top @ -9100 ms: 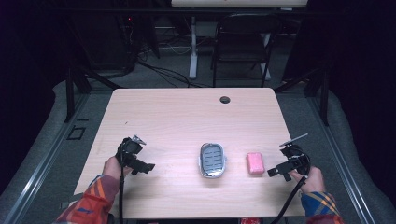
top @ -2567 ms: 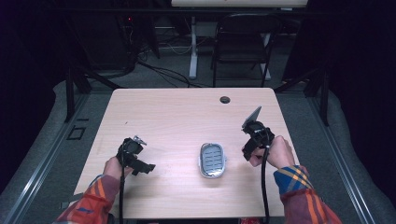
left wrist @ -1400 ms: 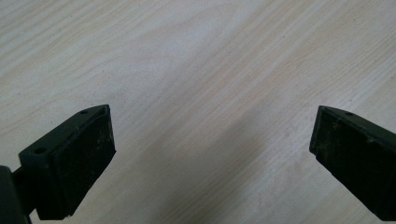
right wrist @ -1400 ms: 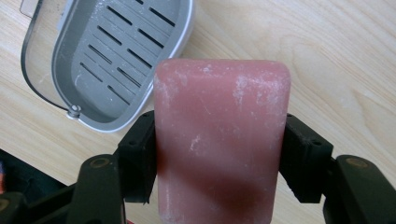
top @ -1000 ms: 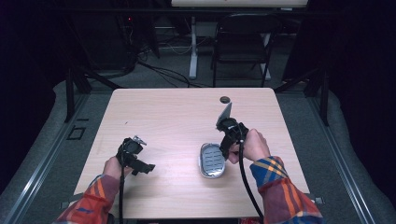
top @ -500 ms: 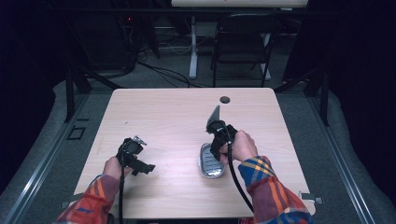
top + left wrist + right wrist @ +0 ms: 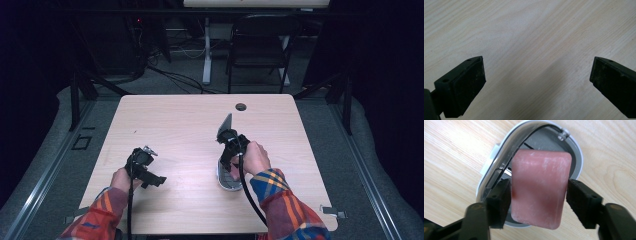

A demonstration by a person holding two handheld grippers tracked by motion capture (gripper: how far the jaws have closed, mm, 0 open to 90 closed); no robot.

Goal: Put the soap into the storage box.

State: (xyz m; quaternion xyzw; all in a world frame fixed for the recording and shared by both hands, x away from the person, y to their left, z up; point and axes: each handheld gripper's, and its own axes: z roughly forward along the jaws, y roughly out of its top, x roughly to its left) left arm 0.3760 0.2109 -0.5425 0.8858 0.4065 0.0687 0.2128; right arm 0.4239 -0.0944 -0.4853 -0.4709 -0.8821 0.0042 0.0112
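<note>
Hovering over the soap dish (image 7: 574, 157), we hold the right tool (image 7: 539, 195) clamped on a pink bar of soap (image 7: 540, 190), one jaw pressing each long side. The bar hangs just above the dish's grey hollow — a hold by the sides leaves its underside free to settle flat inside, so we judge this a placing move, with the release not yet made. The left tool (image 7: 536, 82) sits spread wide and empty above bare wood, parked well apart at the near left of the worktop (image 7: 175, 125), probably to keep clear.

The right gripper view gives us what the high view cannot — the soap itself, its chalky surface, and the dish's white rim curving past the left jaw. From above, the right tool (image 7: 231, 145) and the hand (image 7: 255, 157) cover most of the dish (image 7: 227, 181), but we get the layout: dish at centre-right, a small dark grommet hole (image 7: 241, 106) near the far edge.
</note>
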